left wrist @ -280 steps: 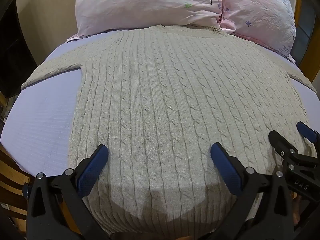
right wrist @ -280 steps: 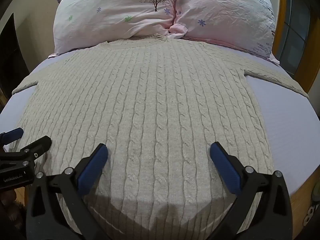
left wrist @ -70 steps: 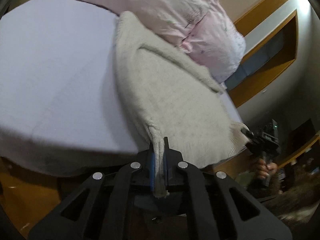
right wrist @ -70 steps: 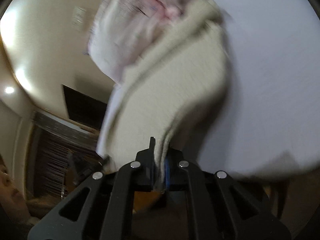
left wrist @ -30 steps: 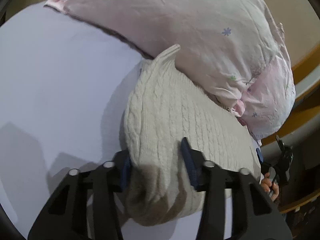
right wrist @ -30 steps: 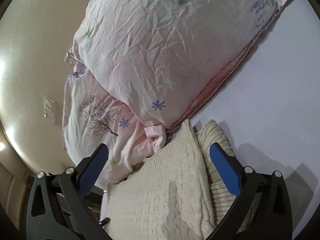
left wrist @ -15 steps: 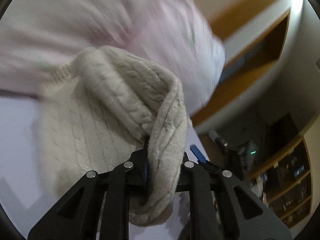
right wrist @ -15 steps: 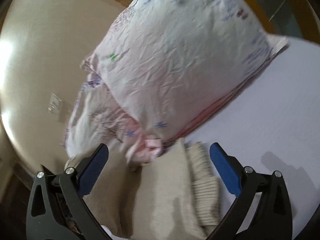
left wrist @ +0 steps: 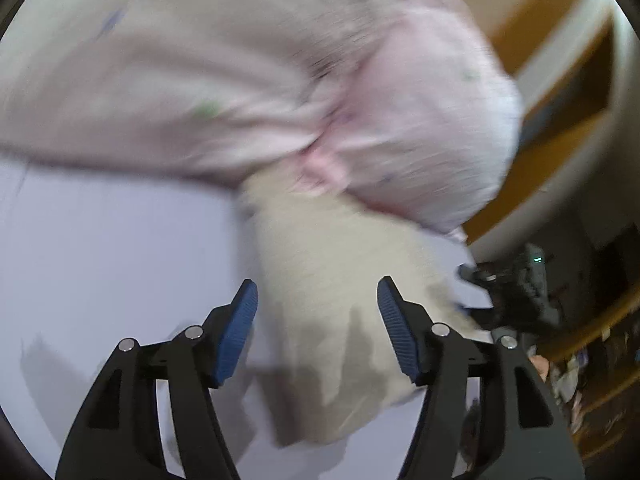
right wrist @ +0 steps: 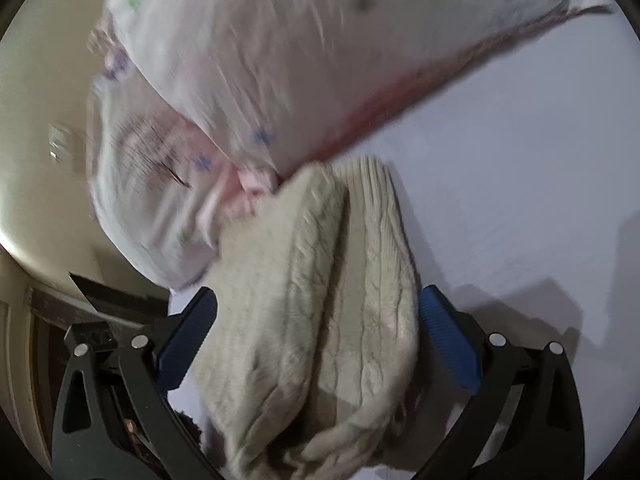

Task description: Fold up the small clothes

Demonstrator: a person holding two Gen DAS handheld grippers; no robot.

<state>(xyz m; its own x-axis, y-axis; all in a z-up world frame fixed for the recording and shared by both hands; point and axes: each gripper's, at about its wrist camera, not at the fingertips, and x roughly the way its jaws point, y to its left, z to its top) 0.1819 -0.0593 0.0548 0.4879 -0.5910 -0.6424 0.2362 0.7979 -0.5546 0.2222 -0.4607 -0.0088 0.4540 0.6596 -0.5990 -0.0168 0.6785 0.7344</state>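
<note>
A cream cable-knit sweater (left wrist: pixel 332 292) lies folded into a thick narrow bundle on the lavender sheet, its far end against the pink pillows. My left gripper (left wrist: pixel 318 312) is open, its blue pads either side of the bundle, not clamping it. In the right wrist view the sweater (right wrist: pixel 316 320) shows as stacked folds with a ribbed edge on top. My right gripper (right wrist: pixel 316 324) is open, with its jaws straddling the bundle. The right gripper also shows in the left wrist view (left wrist: pixel 508 292) at the bundle's far side. The left wrist view is blurred.
Two pink flowered pillows (left wrist: pixel 248 80) lie along the head of the bed, also seen in the right wrist view (right wrist: pixel 280 60). The lavender sheet (left wrist: pixel 100 248) stretches to the left. A wooden bed frame (left wrist: pixel 560 148) and a cluttered room lie to the right.
My left gripper, shut on a fold of the sweater half a second ago, has opened and let it drop onto the bundle. My right gripper stayed open and moved closer over the bundle.
</note>
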